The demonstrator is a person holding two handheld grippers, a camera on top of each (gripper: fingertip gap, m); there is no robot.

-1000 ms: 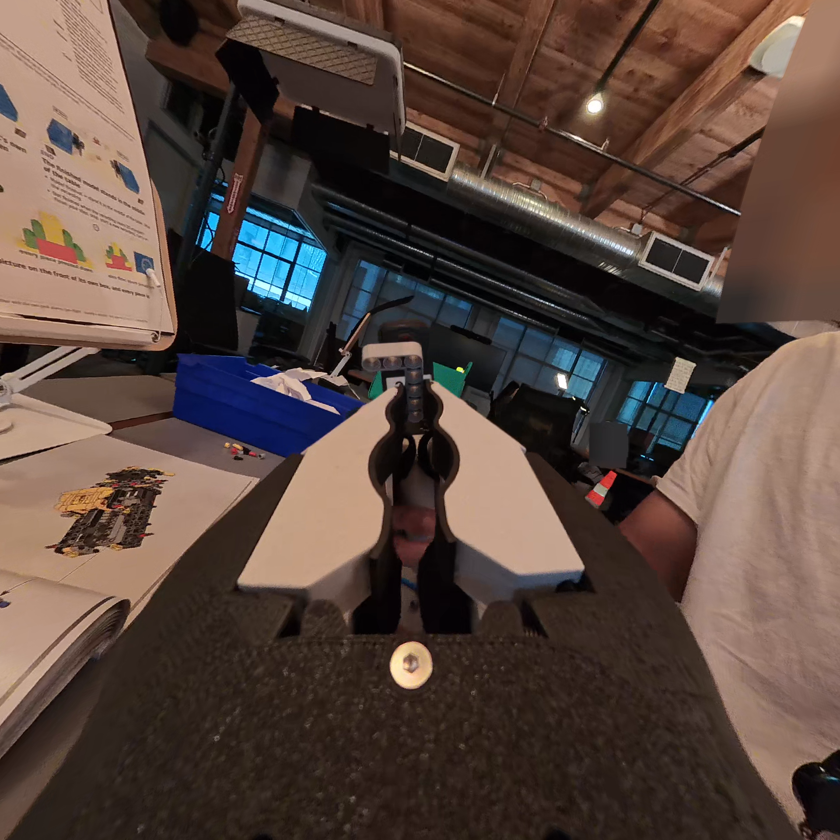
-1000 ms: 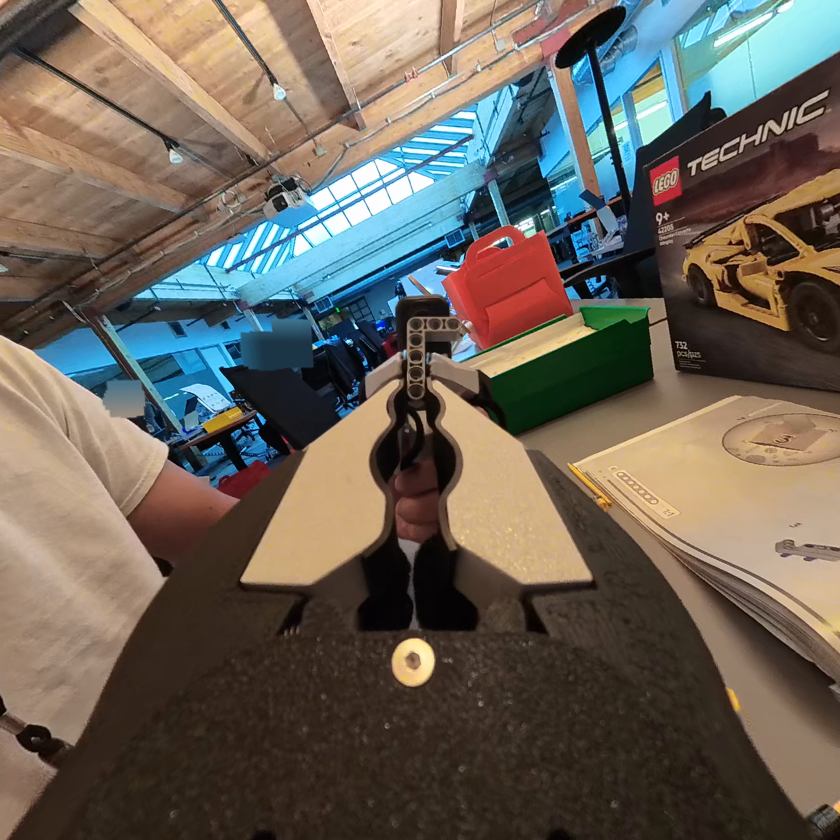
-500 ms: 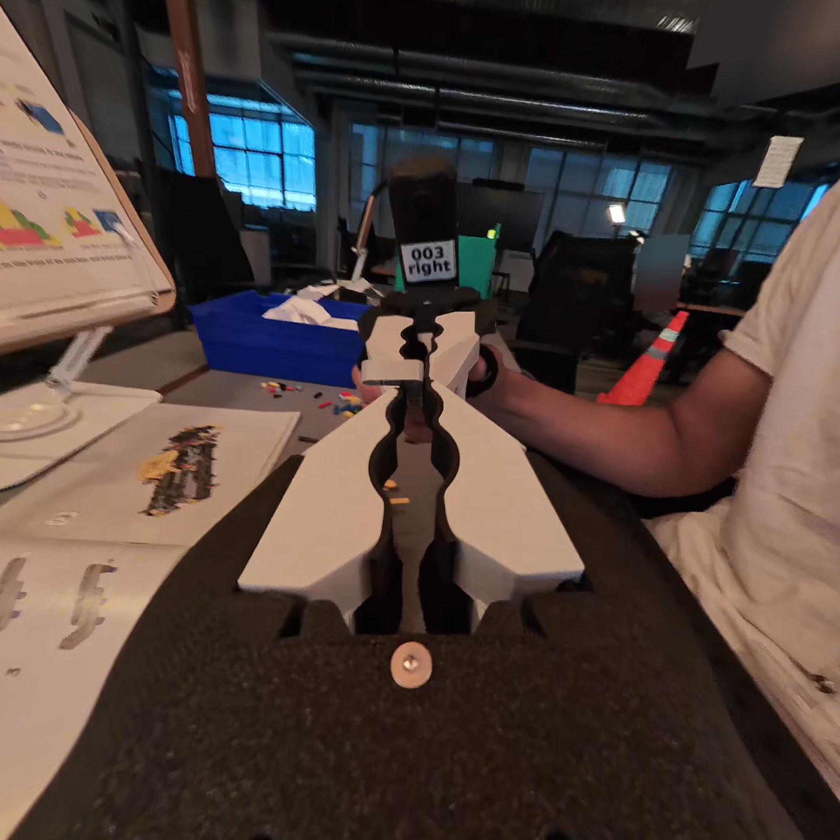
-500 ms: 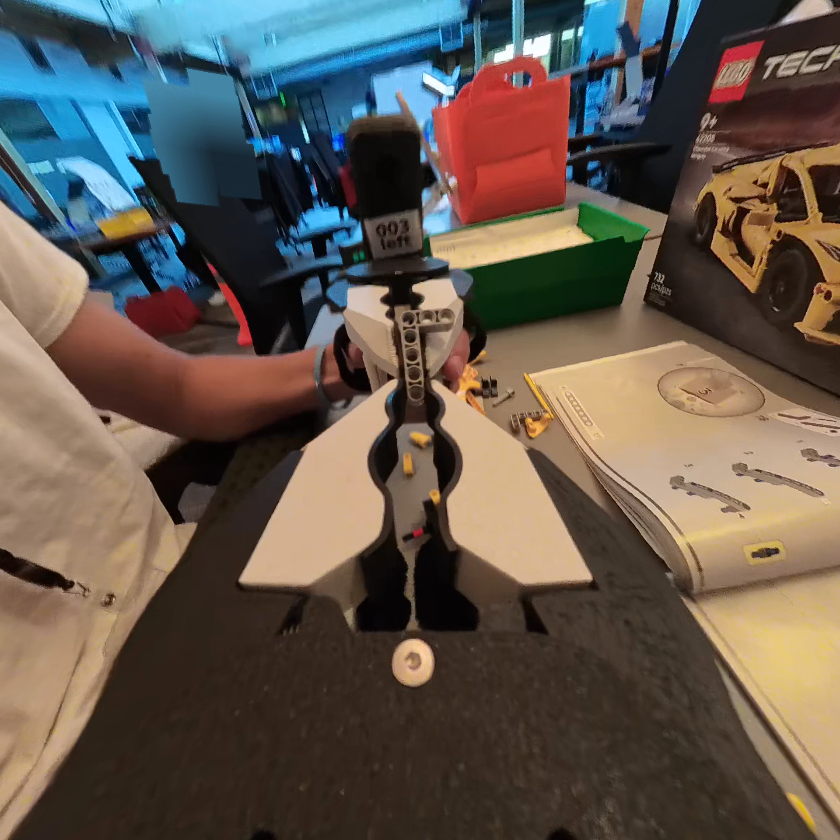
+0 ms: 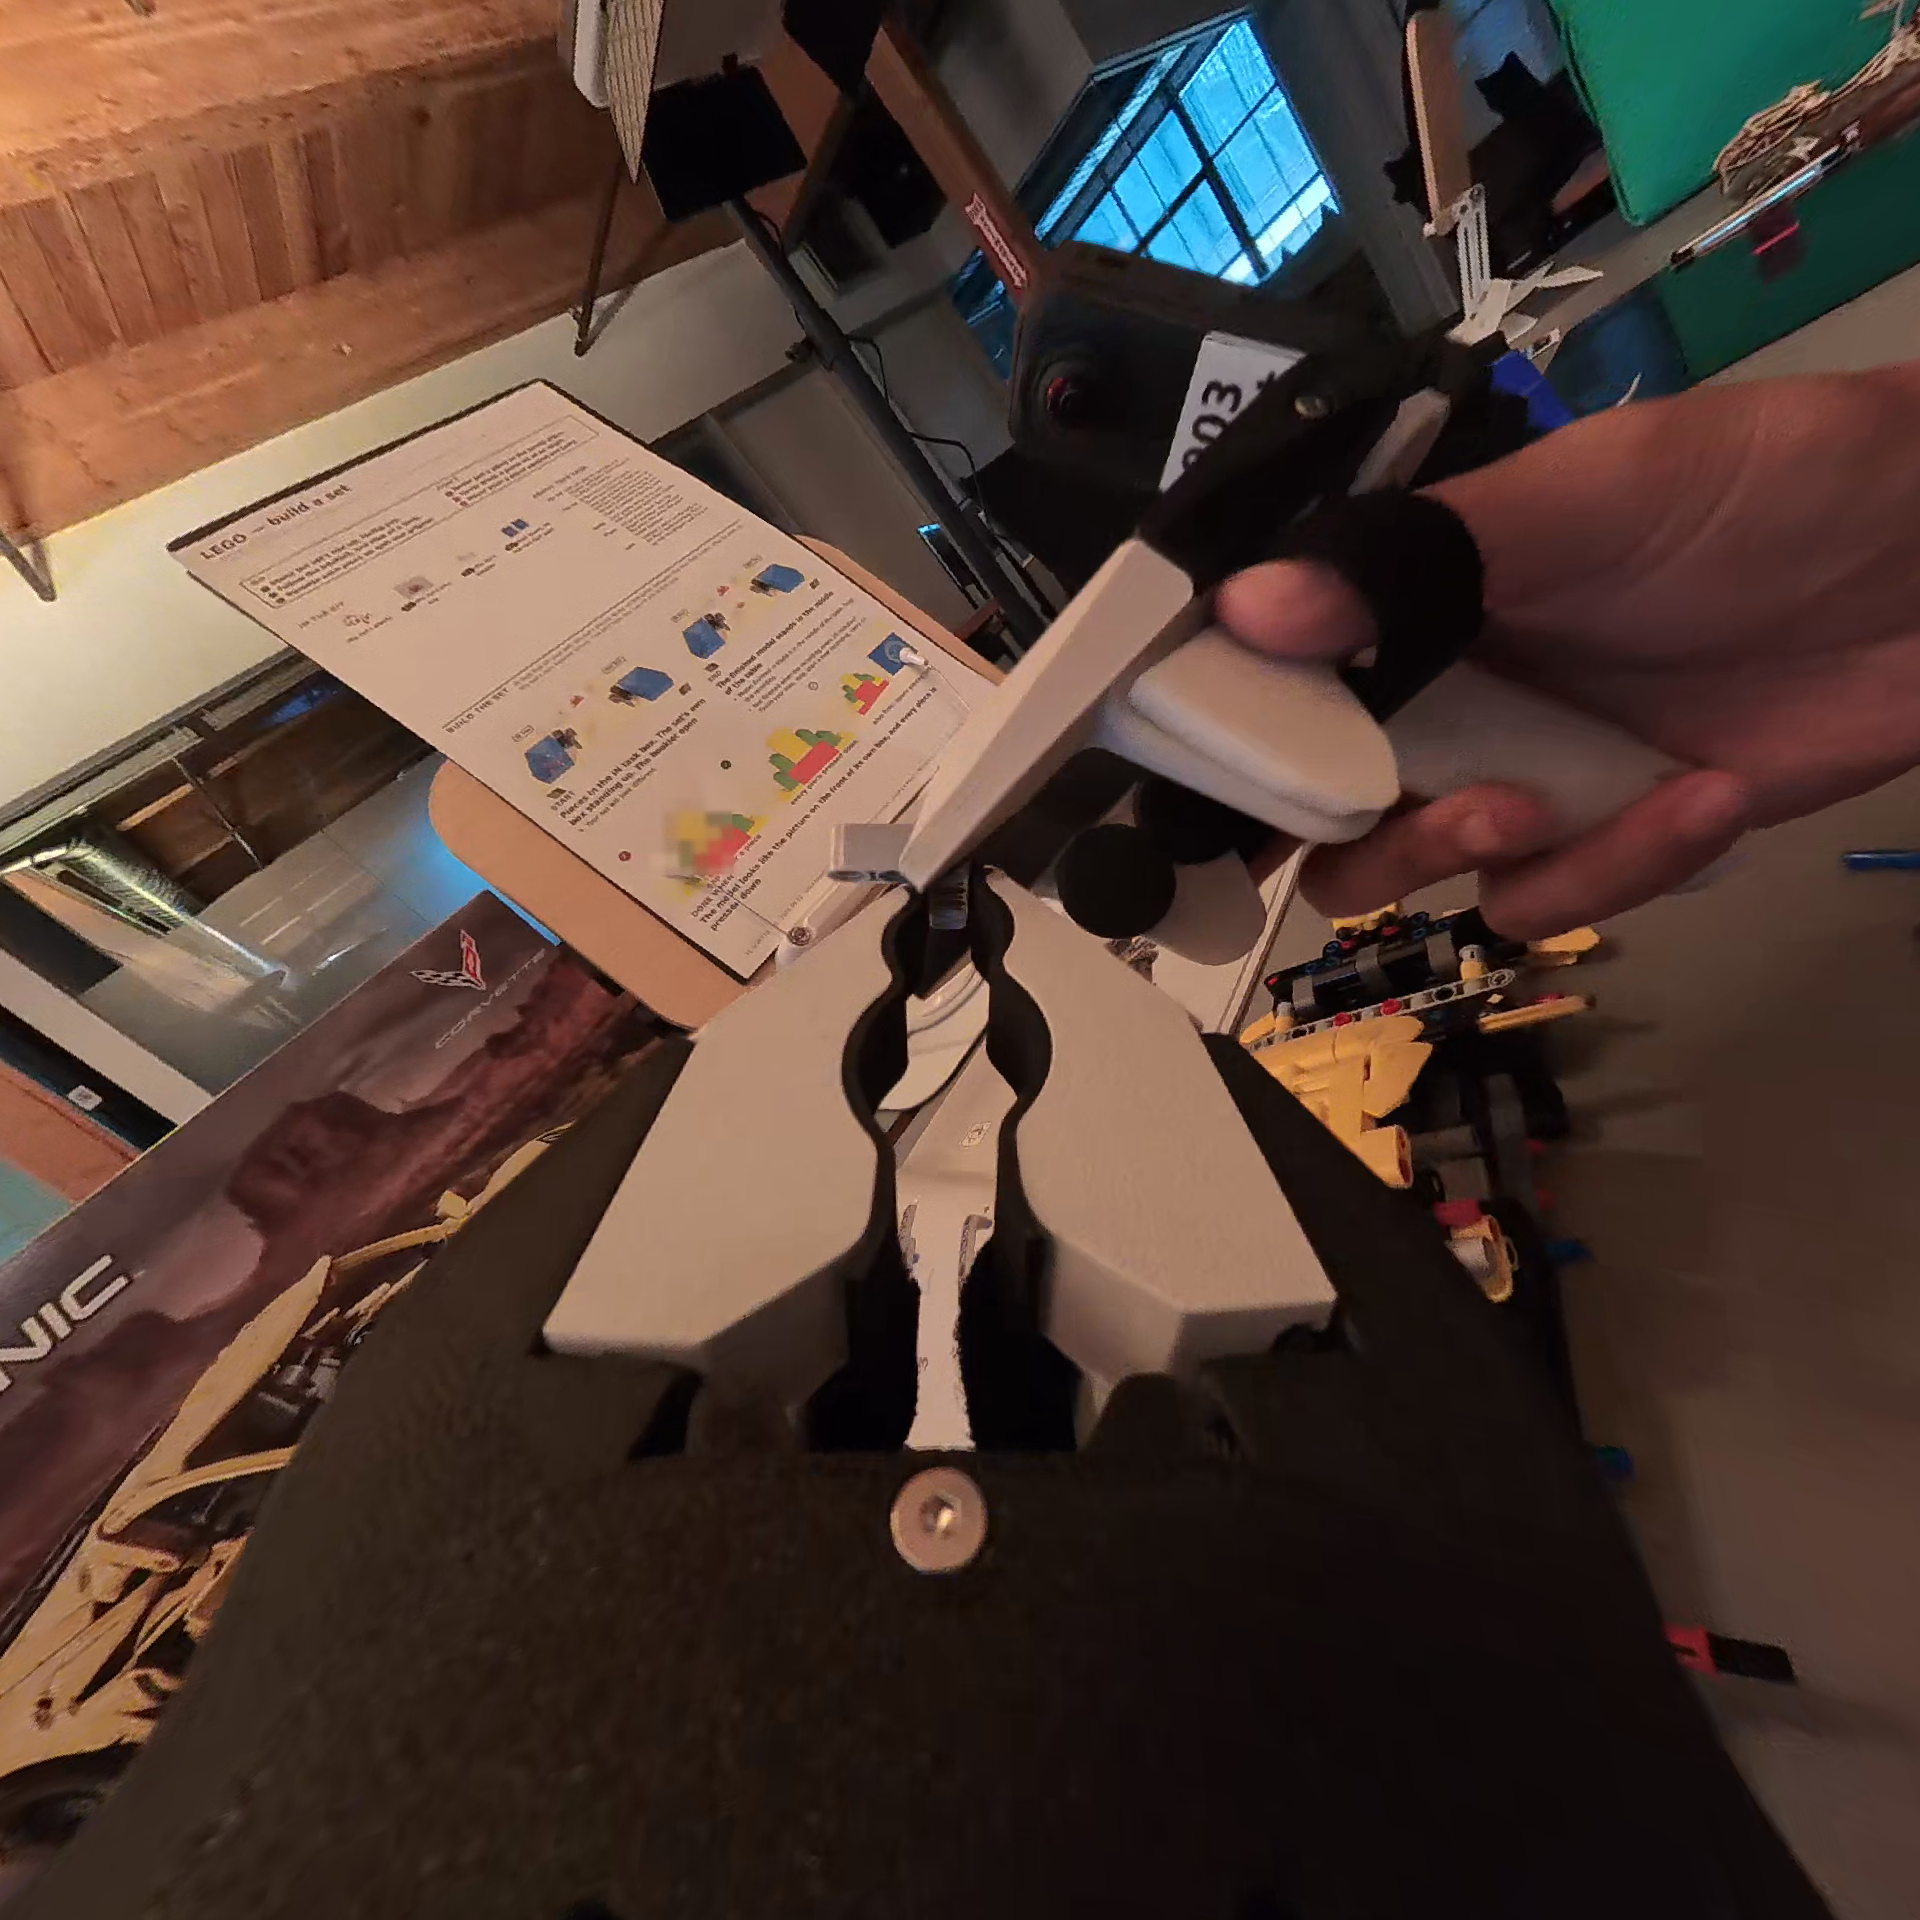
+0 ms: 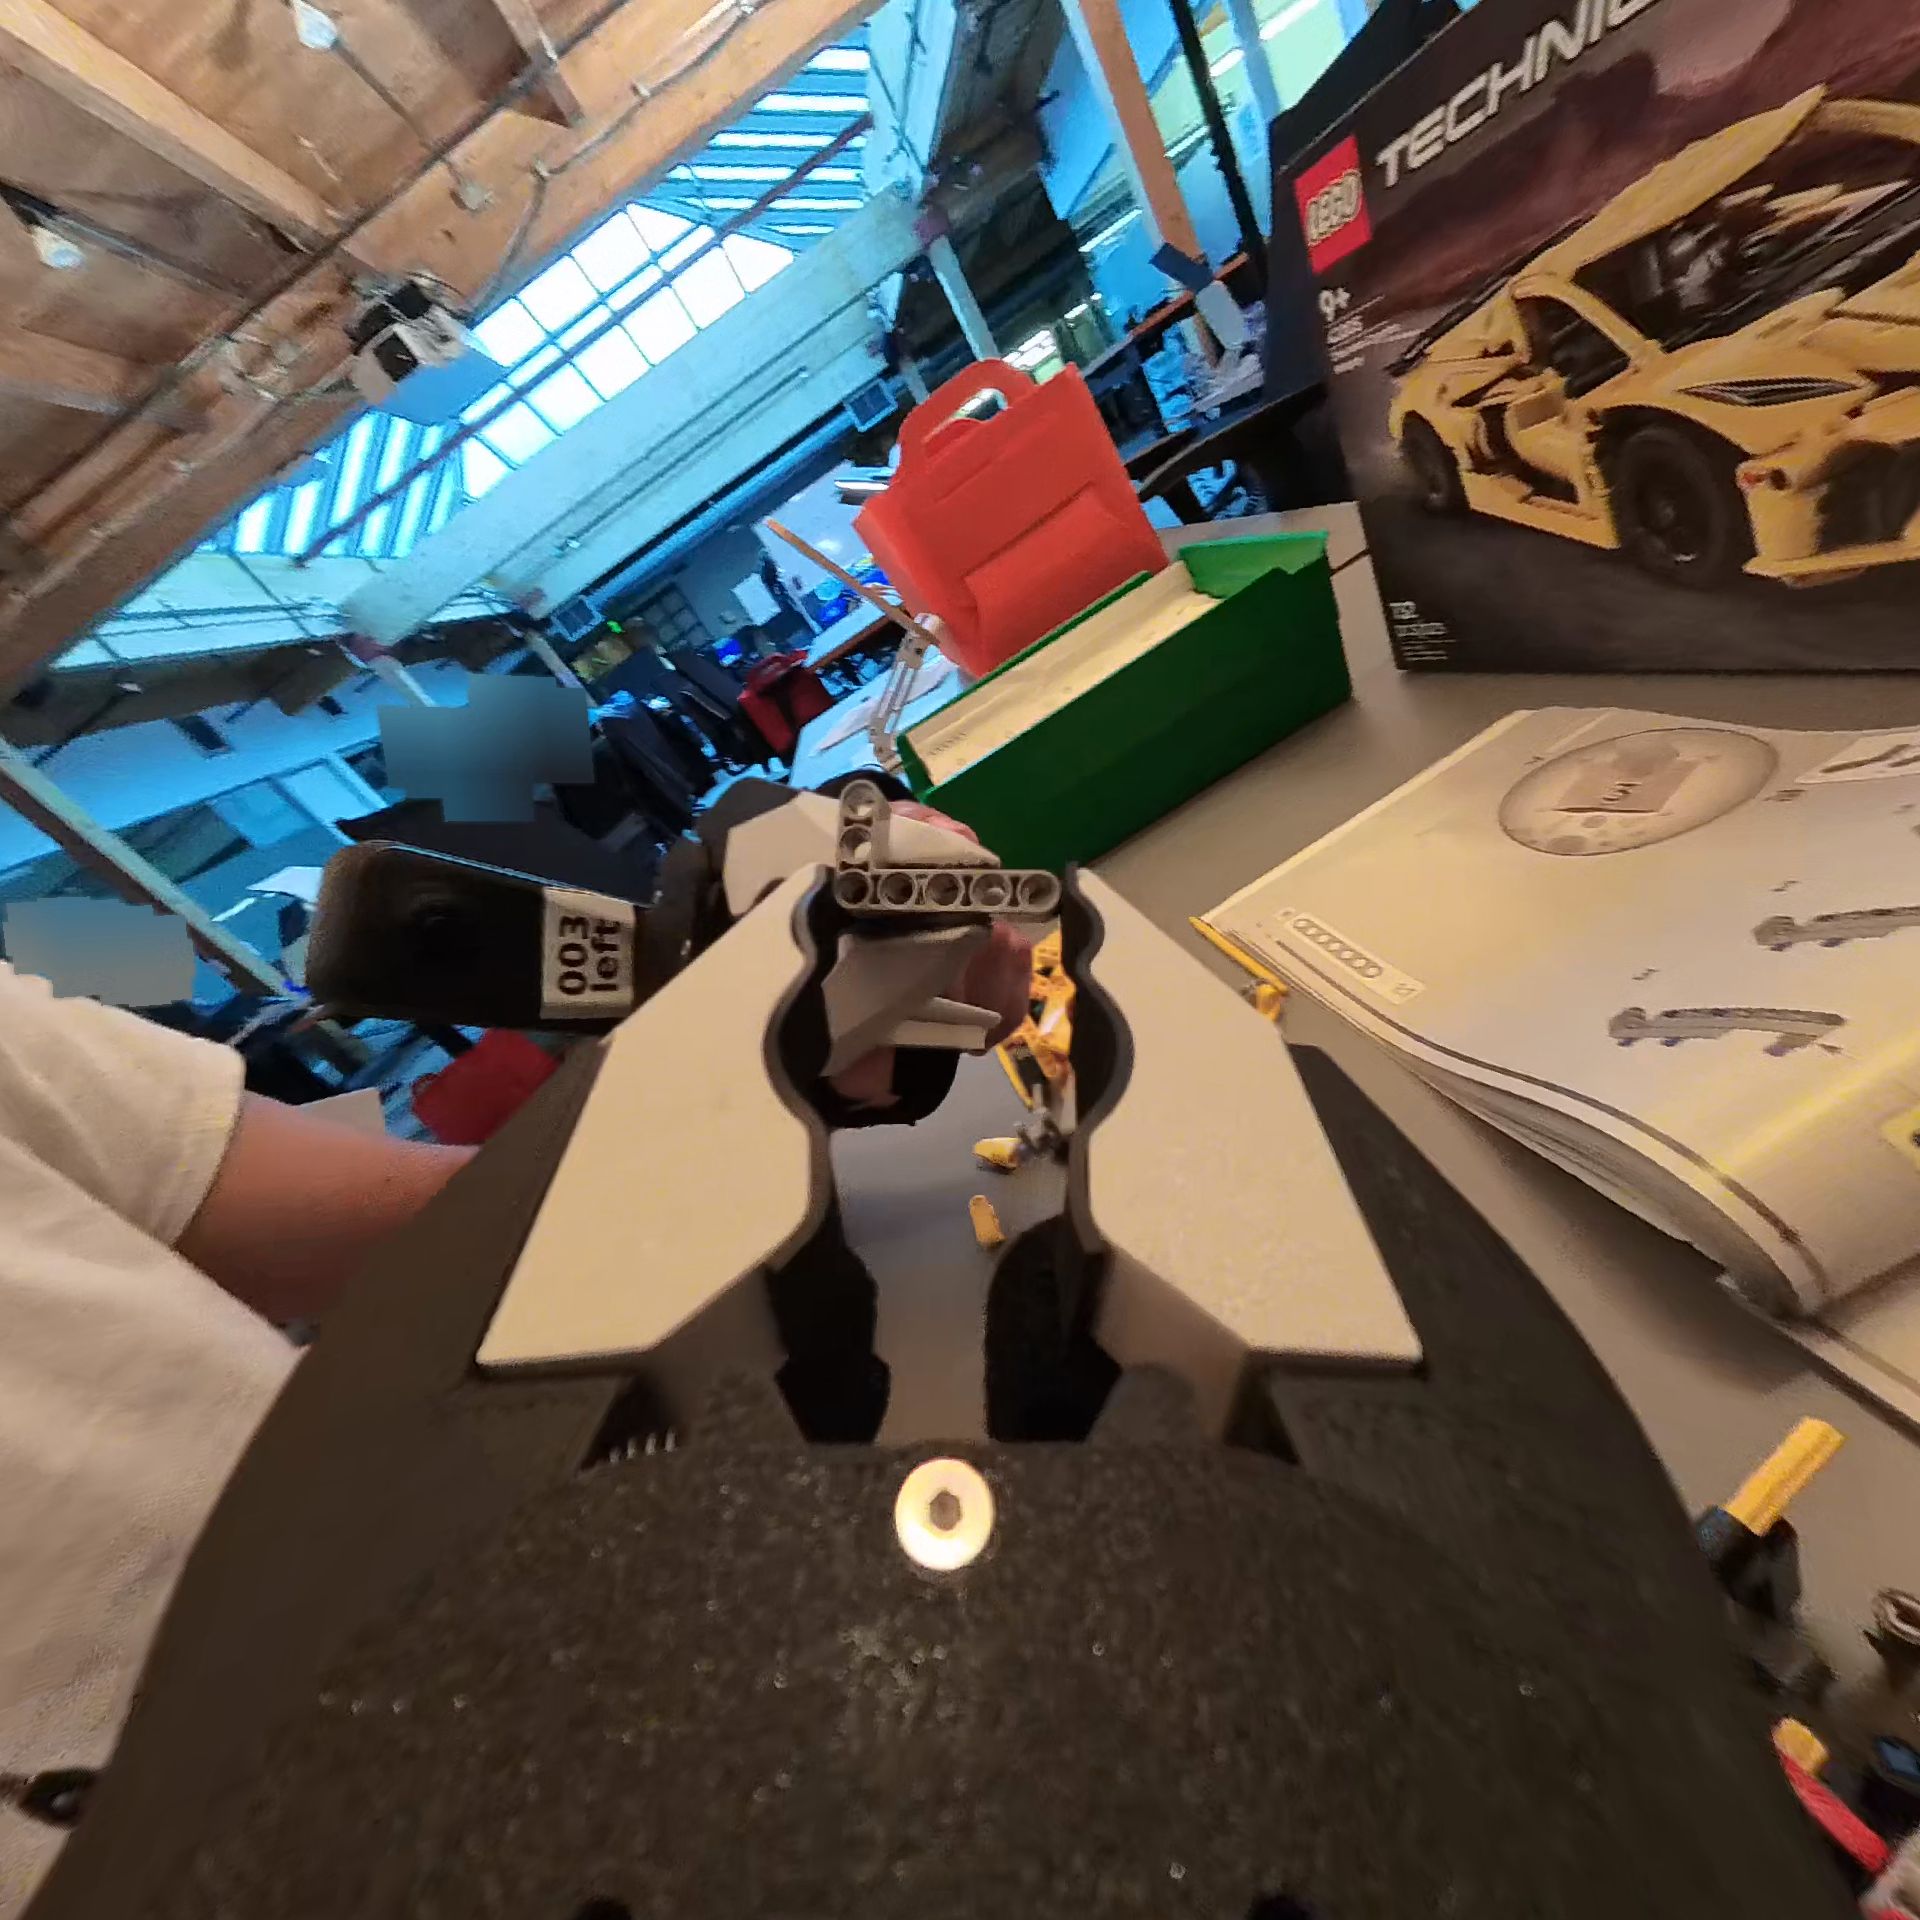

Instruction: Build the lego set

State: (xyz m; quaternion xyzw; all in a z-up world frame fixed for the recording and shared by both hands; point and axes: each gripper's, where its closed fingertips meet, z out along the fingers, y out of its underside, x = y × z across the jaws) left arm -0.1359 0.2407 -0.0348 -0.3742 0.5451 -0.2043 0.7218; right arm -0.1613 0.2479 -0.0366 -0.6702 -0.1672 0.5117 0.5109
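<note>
A grey L-shaped beam is held in the air. My left gripper is shut on it; in the left wrist view only the beam's short arm sticks out past the tips. In the right wrist view the left gripper's fingers clamp the beam from above and below. My right gripper is open wide. The beam's long arm lies crosswise between its pads and fills nearly the whole gap, with a thin slit at the right end. One right finger crosses over the left tips.
A partly built yellow and black car model stands on the table to the right. The set's box, an open booklet, a green bin and a red bag lie beyond. Loose pieces lie below the grippers. A task sheet stands on a holder. The grippers are tip to tip, or close to it.
Both grippers were shut on the beam. My right gripper has opened wide and let go. The left gripper has rolled, so the beam's long arm now lies across the right gripper's gap.
</note>
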